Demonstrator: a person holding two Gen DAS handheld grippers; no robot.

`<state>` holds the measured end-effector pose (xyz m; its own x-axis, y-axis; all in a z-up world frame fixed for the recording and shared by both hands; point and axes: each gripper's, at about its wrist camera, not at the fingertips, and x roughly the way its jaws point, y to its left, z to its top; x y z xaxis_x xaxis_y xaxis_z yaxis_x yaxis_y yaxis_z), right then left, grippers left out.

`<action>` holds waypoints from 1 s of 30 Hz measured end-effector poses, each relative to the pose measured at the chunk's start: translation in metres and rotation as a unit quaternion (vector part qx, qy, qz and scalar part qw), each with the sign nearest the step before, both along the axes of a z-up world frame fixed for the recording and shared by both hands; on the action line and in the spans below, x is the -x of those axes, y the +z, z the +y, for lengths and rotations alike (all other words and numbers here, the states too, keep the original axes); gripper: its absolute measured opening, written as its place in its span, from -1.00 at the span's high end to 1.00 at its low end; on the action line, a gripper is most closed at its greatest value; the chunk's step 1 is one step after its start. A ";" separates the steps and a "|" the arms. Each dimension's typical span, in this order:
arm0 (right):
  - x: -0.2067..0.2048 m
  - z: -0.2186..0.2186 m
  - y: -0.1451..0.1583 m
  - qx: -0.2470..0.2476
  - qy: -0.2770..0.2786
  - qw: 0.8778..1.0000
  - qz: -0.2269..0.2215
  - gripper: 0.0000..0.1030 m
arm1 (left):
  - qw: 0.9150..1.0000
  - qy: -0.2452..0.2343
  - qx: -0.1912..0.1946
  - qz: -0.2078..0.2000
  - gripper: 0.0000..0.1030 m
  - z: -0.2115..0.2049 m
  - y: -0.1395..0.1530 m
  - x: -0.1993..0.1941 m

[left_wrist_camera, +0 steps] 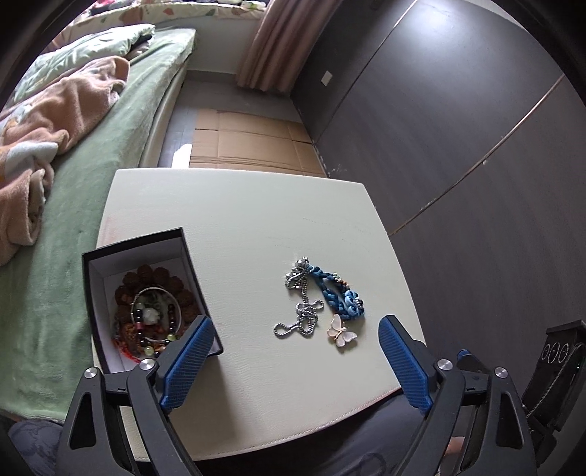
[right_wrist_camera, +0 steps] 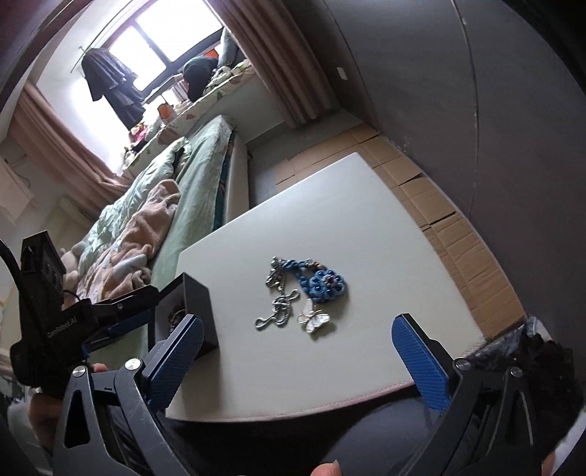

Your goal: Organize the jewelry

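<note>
Looking from the left wrist: box (left_wrist_camera: 146, 293) sits at the surface's (left_wrist_camera: 238, 219) left edge with beads already inside, presumably the collecting spot.
Loose pieces: chain (left_wrist_camera: 298, 315), blue braid (left_wrist_camera: 338, 293) and butterfly charm (left_wrist_camera: 341, 331) lie mid-surface.
Left tongs (left_wrist_camera: 293, 362): spread wide, empty.
Right wrist view: same heap ahead.
Right tongs (right_wrist_camera: 298, 360): released, touching nothing.

- The left wrist camera is looking steeply down along its own blue fingers (left_wrist_camera: 190, 360) onto the white table (left_wrist_camera: 238, 216), close in, with the open jewelry box (left_wrist_camera: 188, 261) at lower left.
- The right wrist camera is tilting, looking down across the same table (right_wrist_camera: 384, 227) from the right side, toward the bed (right_wrist_camera: 197, 172) and window (right_wrist_camera: 161, 33).
- Both are sharing the table, box (right_wrist_camera: 197, 304) and the jewelry pile (left_wrist_camera: 318, 300) (right_wrist_camera: 304, 293).
</note>
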<state>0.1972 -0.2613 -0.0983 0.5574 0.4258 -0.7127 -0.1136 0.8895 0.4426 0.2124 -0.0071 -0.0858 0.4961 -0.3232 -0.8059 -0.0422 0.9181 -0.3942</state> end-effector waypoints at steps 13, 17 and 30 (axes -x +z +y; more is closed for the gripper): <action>-0.009 -0.040 -0.030 0.004 -0.042 0.999 -0.006 -1.00 | 0.998 -0.048 -0.012 0.034 -0.81 -0.044 -0.030 -0.036; -0.013 -0.052 -0.048 0.000 -0.061 0.998 0.012 -1.00 | 0.997 -0.056 -0.027 0.045 -0.65 -0.052 -0.045 -0.046; -0.018 -0.055 -0.077 -0.031 -0.061 0.997 0.022 -0.93 | 0.989 -0.088 -0.074 0.088 -0.12 -0.080 -0.093 -0.069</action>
<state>0.2153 -0.3165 -0.1749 0.5776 0.4005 -0.7113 0.0147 0.8661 0.4996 0.2810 -0.0874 -0.1787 0.2912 -0.2635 -0.9197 0.0677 0.9646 -0.2550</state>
